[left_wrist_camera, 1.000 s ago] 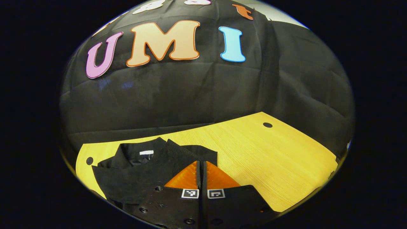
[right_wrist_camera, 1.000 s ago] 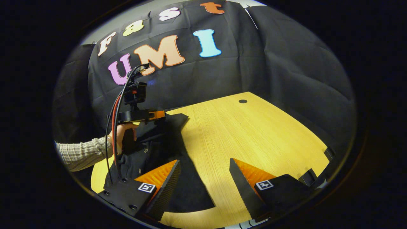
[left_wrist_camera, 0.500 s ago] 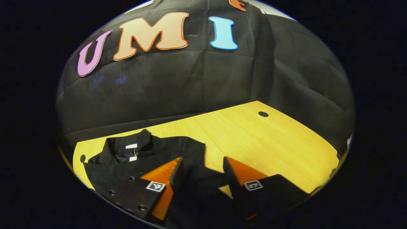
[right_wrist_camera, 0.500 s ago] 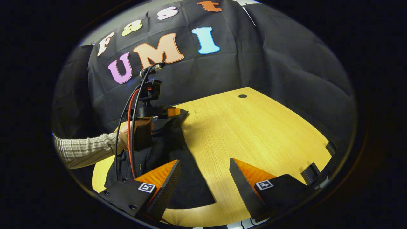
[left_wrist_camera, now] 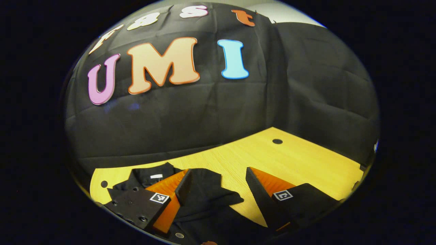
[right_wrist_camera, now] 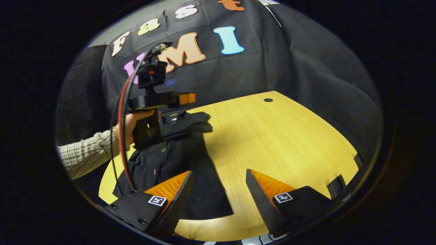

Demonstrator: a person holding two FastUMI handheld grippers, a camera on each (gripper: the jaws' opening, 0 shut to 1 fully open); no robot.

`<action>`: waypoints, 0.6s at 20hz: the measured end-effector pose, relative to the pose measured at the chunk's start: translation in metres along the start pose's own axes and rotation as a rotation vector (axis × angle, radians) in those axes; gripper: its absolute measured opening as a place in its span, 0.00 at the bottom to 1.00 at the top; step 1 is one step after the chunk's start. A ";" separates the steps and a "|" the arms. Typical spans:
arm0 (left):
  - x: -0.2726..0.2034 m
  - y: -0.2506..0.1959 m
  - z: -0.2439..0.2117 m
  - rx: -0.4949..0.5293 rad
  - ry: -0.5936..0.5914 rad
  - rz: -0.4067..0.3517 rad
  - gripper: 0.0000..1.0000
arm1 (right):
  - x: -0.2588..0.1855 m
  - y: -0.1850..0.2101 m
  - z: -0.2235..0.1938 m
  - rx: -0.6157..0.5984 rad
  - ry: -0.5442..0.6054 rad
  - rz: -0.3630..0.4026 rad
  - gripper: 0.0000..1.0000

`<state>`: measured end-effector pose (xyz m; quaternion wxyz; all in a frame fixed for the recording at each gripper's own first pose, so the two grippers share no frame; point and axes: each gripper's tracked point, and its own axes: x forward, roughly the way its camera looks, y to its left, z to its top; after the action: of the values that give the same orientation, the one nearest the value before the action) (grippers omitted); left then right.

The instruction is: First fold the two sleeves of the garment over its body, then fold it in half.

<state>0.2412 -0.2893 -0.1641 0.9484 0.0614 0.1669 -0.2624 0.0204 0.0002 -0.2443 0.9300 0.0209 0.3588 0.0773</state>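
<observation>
We're working the sleeve fold on the black garment (right_wrist_camera: 177, 160), which is lying on the tabletop (right_wrist_camera: 279, 136). Left gripper (left_wrist_camera: 216, 183) and right gripper (right_wrist_camera: 219, 187) are both hanging open, holding nothing. Probably worth flattening that bunched sleeve (left_wrist_camera: 204, 190) before regrabbing.

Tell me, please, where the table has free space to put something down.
The table is bare from the garment rightward to the wall cloth, around the small round hole. It is crowded at the left, where the garment lies under the left gripper.
</observation>
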 end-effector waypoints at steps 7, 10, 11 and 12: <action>-0.113 0.087 0.017 -0.038 -0.129 0.230 0.93 | 0.002 0.011 -0.022 -0.080 0.034 0.079 0.98; -0.165 0.125 -0.007 -0.063 -0.100 0.347 0.93 | 0.002 0.013 -0.036 -0.112 0.048 0.096 0.98; -0.183 0.136 -0.019 -0.067 -0.087 0.381 0.93 | 0.003 0.014 -0.039 -0.123 0.050 0.098 0.98; -0.199 0.145 -0.030 -0.062 -0.073 0.411 0.93 | 0.006 0.016 -0.044 -0.133 0.056 0.102 0.93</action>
<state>0.1475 -0.0642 -0.1189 0.9888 0.0553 0.1246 -0.0603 -0.0073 0.0157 -0.2794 0.9138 -0.0248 0.3772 0.1487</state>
